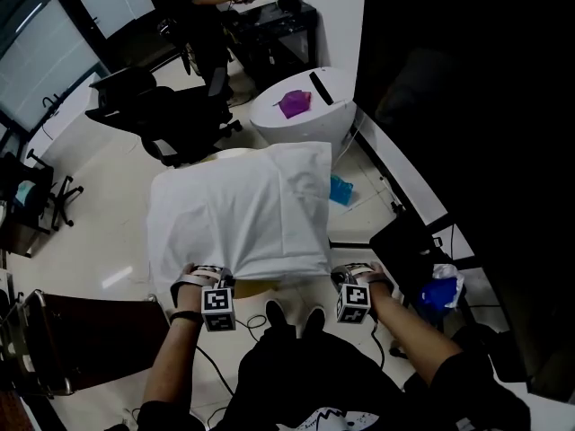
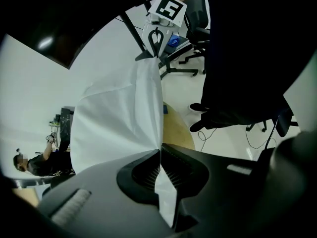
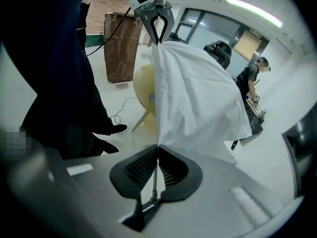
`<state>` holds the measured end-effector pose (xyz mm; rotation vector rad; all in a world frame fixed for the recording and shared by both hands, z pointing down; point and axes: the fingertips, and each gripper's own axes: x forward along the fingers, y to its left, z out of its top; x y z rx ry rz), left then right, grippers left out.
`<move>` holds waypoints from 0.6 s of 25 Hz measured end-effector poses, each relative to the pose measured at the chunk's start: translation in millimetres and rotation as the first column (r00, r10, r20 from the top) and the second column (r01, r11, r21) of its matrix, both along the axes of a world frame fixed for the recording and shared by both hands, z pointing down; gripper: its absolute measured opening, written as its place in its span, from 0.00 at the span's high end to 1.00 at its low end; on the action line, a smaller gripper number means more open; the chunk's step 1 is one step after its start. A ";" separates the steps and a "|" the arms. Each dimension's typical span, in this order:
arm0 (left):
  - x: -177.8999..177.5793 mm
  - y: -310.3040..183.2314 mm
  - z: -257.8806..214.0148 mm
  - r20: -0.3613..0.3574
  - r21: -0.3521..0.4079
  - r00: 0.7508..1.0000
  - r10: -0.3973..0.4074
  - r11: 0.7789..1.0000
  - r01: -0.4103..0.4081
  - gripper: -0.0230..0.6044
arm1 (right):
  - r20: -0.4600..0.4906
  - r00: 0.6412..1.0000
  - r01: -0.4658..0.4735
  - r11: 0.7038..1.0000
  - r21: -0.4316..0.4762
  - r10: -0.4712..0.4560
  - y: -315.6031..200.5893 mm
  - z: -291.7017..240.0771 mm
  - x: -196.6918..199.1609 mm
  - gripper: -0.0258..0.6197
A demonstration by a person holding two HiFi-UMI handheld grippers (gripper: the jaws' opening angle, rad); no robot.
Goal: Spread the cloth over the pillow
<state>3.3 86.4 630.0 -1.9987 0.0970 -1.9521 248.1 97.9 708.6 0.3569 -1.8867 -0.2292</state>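
Observation:
A white cloth point(image 1: 243, 214) lies draped over a bulky shape on a small tan round table point(image 1: 226, 153); the pillow itself is hidden under it. My left gripper point(image 1: 212, 278) is shut on the cloth's near left corner, and my right gripper point(image 1: 352, 278) is shut on the near right corner. In the left gripper view the cloth point(image 2: 119, 118) runs from my shut left gripper point(image 2: 160, 156) up to the right gripper point(image 2: 155, 42). In the right gripper view the cloth point(image 3: 198, 103) hangs from the left gripper point(image 3: 157, 29) down into my shut right gripper point(image 3: 157, 148).
A black office chair point(image 1: 171, 115) stands behind the table on the left. A white rounded stand point(image 1: 310, 115) with a purple item is at the back. A black bag point(image 1: 404, 241) and blue item point(image 1: 440, 290) lie right. A brown panel point(image 1: 90, 339) is near left. Cables cross the floor.

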 end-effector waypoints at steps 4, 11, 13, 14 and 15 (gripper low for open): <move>-1.9 -6.9 27.0 0.028 -0.022 1.000 -0.003 1.000 0.003 0.96 | -0.018 1.000 -0.016 1.000 -0.017 0.016 -9.2 25.5 0.1 0.93; -7.9 -22.6 67.6 0.037 -0.040 0.999 -0.032 0.999 0.034 0.95 | 0.000 0.997 -0.075 0.996 -0.054 0.075 -19.5 37.7 -4.9 0.93; -7.5 -27.5 70.6 0.036 -0.035 0.998 -0.046 0.998 0.047 0.95 | 0.020 0.995 -0.099 0.993 -0.059 0.100 -21.8 32.5 -5.5 0.93; -6.4 -30.0 69.5 0.037 -0.030 0.998 -0.053 0.998 0.054 0.95 | 0.035 0.993 -0.112 0.992 -0.060 0.115 -22.8 29.3 -4.9 0.93; -5.4 -32.3 68.8 0.037 -0.027 0.998 -0.058 0.998 0.059 0.95 | 0.051 0.990 -0.127 0.990 -0.060 0.130 -23.8 25.8 -4.0 0.92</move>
